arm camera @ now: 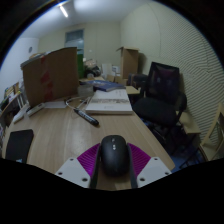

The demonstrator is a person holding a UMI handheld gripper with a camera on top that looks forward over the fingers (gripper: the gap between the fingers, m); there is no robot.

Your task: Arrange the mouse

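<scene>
We take the mouse (113, 157) as our landmark: it sits black and lengthwise between the two fingers of the hand-held gripper (113, 165), whose purple pads (88, 155) lie close along both its flanks, so we read the fingers as closed narrowly on it. Far left of the mouse, a dark flat pad (19, 143) lies at the tabletop's (60, 135) near edge. Beyond the mouse and to its left stands an open cardboard box (50, 77); its contents are hidden from us. Straight ahead of the mouse a dark remote-like bar (87, 117) lies on bare wood, with a stack of papers (110, 101) farther on. Right of the mouse the tabletop ends, and a black office chair (160, 95) stands just off that edge.
</scene>
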